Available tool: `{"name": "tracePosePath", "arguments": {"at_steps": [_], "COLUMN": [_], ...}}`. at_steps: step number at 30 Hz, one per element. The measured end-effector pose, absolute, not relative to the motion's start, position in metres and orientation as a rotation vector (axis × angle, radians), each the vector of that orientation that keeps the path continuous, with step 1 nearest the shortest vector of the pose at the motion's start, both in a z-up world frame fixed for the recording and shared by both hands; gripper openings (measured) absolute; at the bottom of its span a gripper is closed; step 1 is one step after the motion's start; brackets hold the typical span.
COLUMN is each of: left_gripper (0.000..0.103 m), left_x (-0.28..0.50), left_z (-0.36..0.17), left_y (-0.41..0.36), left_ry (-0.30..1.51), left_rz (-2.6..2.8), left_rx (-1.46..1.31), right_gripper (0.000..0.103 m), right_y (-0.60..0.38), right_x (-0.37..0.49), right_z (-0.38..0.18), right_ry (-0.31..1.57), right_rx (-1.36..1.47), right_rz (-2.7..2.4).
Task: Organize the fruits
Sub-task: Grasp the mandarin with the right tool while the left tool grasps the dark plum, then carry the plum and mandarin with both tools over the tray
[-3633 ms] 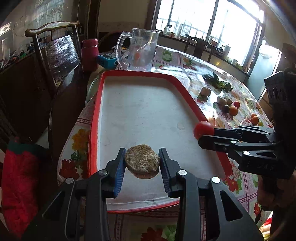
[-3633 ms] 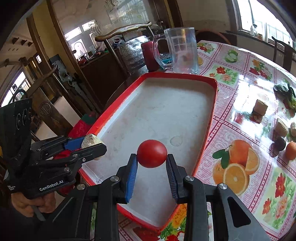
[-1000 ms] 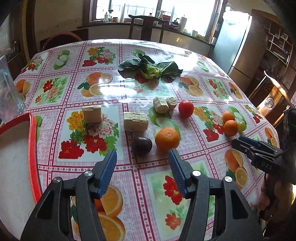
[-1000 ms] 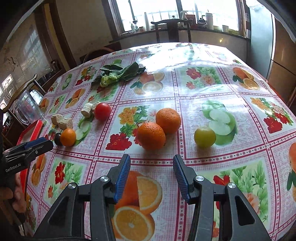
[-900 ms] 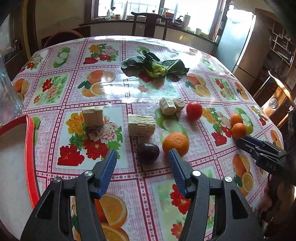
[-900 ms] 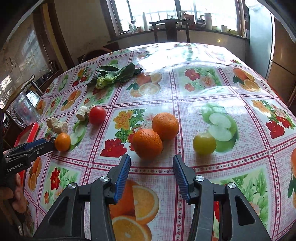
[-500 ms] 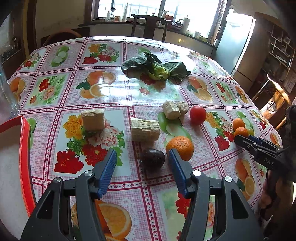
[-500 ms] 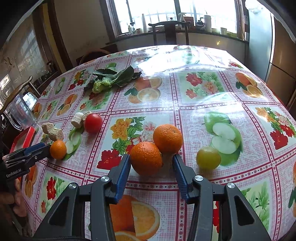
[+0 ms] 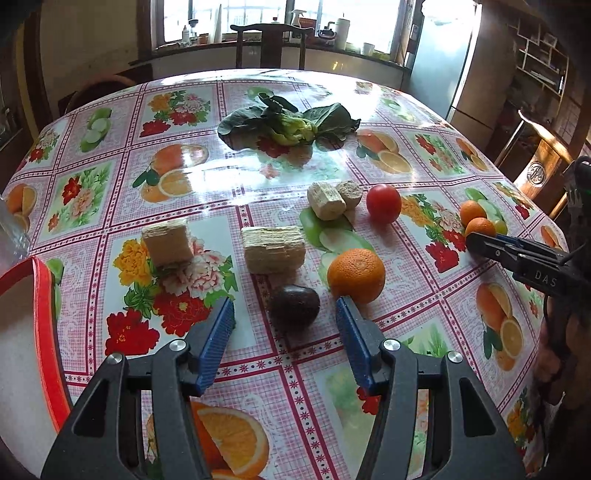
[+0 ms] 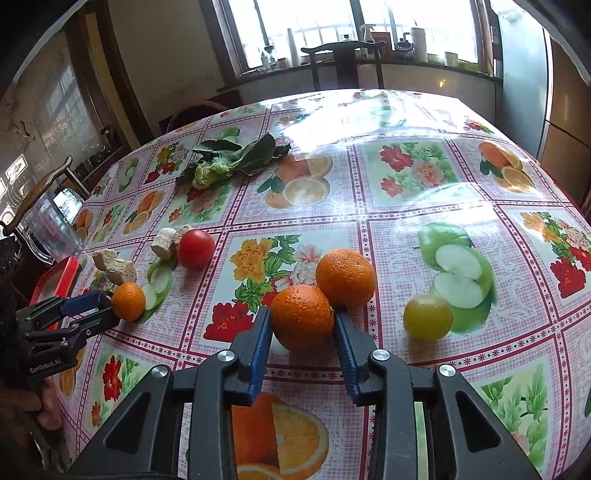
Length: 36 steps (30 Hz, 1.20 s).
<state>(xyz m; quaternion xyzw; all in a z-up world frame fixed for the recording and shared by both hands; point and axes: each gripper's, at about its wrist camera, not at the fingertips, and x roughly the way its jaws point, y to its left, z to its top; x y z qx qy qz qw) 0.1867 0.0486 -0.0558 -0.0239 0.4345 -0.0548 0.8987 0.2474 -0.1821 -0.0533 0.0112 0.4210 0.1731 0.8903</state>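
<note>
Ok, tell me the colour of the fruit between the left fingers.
Dark purple fruit, clearest in the left wrist view.

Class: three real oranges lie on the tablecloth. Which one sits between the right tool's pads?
The front orange of the touching pair; the right tool is closing around it. Its neighbour lies behind; the third sits far left.

A big table (image 9: 436, 122) wears a shiny cloth with flower and fruit pictures. Bright light comes in through the windows (image 10: 332, 22) at the back. A dark wooden chair (image 9: 271, 44) stands by the sill, where bottles and cups sit. Wooden shelves (image 9: 543, 70) are on the right. The walls (image 10: 166, 48) are pale yellow.
</note>
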Motion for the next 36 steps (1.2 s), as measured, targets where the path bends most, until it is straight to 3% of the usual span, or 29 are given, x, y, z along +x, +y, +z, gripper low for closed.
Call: {"name": "tracePosePath", "arguments": {"at_steps": [1,3,36], "left_gripper": [0.035,0.023,0.023], "left_x": [0.188,0.188,0.066], "left_z": [-0.056,-0.055,-0.010], "left_y": [0.048,0.045,0.093], "left_ry": [0.896,0.898,0.781], "left_rz": [-0.120,-0.130,-0.103], "left_rx": [-0.050,-0.036,-0.228], "right_gripper": [0.033,0.033,0.033], "right_y": [-0.183,-0.184,-0.105], "right_x": [0.247,0.245,0.135], "right_z": [-0.053,-0.053,-0.006], "right_ry": [0.875,0.874,0.811], "right_rx": [0.026,0.034,-0.005], "right_rz": [0.361,0.363,0.583]}}
